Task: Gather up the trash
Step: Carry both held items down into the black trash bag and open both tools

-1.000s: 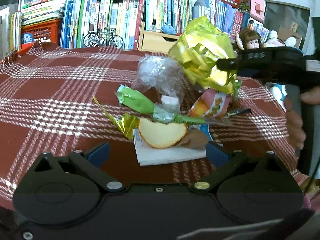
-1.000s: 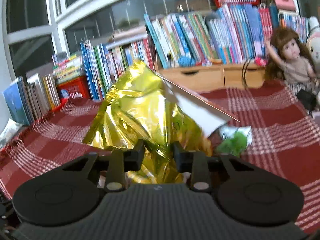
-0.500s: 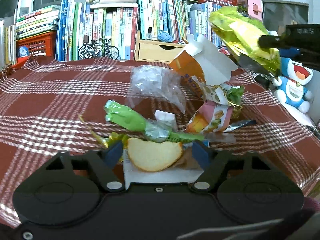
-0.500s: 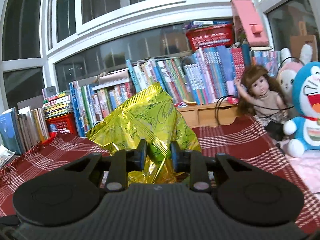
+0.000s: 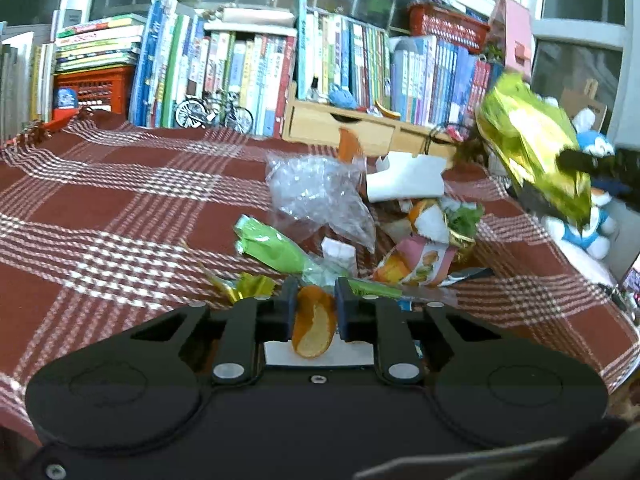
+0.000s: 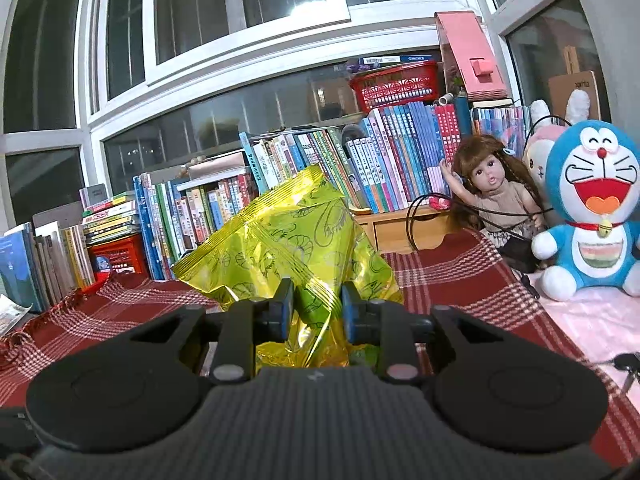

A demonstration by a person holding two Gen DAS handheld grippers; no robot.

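My left gripper (image 5: 314, 304) is shut on an orange peel (image 5: 313, 326), folded between the pads just above a white card (image 5: 318, 354). Ahead of it lies the trash pile: a green wrapper (image 5: 272, 246), a clear plastic bag (image 5: 316, 196), a torn white and orange carton (image 5: 404, 178) and a pink and orange snack wrapper (image 5: 420, 260). My right gripper (image 6: 316, 306) is shut on a crumpled yellow-green snack bag (image 6: 288, 240), held up in the air; the left wrist view shows that yellow-green snack bag (image 5: 534, 148) at the far right above the table edge.
A red plaid cloth (image 5: 100, 208) covers the table. Books (image 5: 240, 64), a model bicycle (image 5: 214, 112) and a wooden drawer box (image 5: 340, 128) line the back. A doll (image 6: 496, 200) and a blue plush toy (image 6: 592, 208) sit at the right.
My left gripper has shut on the orange peel, which was lying flat between open fingers. My right gripper has carried the yellow-green bag up and off to the right, uncovering the carton.
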